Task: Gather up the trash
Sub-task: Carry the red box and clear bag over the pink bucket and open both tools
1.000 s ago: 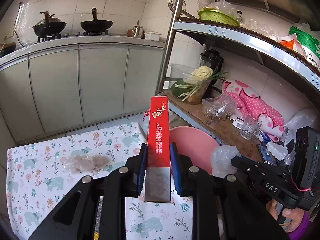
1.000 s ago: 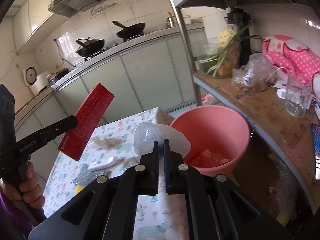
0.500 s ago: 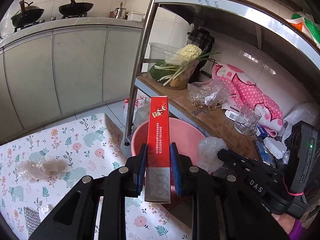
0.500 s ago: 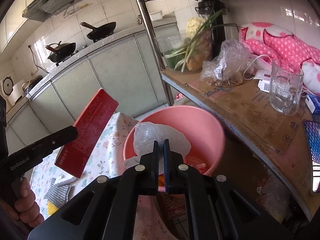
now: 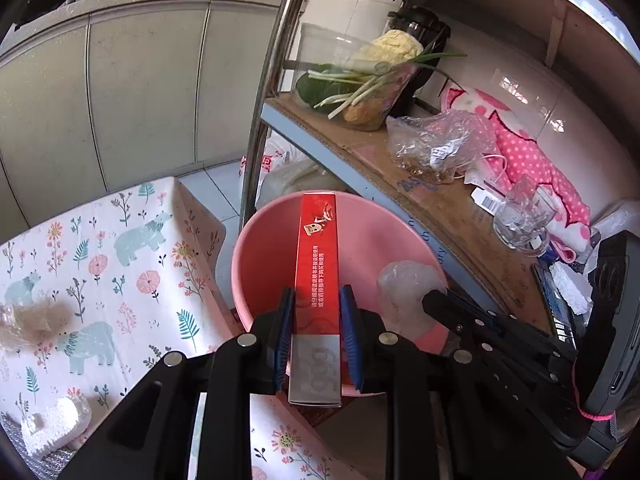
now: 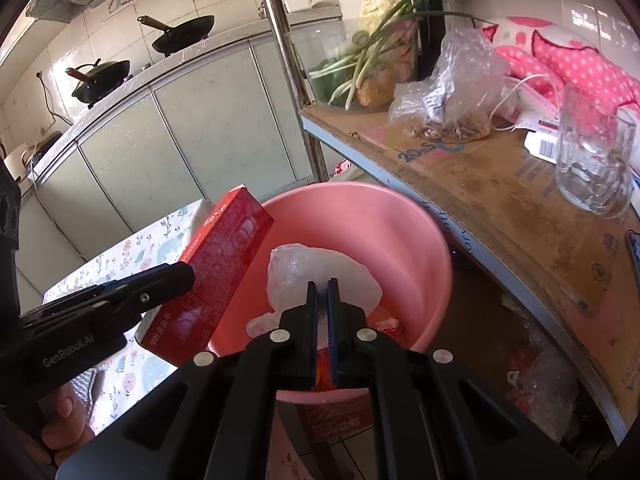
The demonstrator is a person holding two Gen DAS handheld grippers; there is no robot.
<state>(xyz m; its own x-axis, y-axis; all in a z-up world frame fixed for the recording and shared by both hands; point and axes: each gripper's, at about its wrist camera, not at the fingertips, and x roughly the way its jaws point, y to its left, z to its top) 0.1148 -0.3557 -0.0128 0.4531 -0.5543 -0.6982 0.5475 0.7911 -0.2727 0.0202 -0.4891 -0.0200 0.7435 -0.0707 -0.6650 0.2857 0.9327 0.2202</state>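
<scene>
My left gripper (image 5: 316, 300) is shut on a long red carton (image 5: 317, 264), whose far end reaches over the pink bucket (image 5: 256, 264). From the right wrist view the same red carton (image 6: 224, 276) hangs tilted at the pink bucket's (image 6: 424, 240) left rim, with the left gripper (image 6: 176, 276) clamping it. My right gripper (image 6: 322, 288) is shut on a crumpled clear plastic bag (image 6: 304, 272) held over the bucket's mouth. The bag (image 5: 404, 284) also shows at the right gripper's tip in the left wrist view. Red and white scraps lie at the bucket's bottom.
A floral-clothed table (image 5: 100, 264) lies left of the bucket, with a brownish crumpled wrap (image 5: 32, 320) and white foam bits (image 5: 52, 424) on it. A metal rack post (image 5: 268, 92) and a cluttered cardboard-lined shelf (image 6: 500, 200) with a glass mug (image 6: 592, 160) stand close on the right.
Both grippers have come down and forward from above the table to the pink bucket, each keeping its load; the carton and the bag now hang over the bucket's mouth.
</scene>
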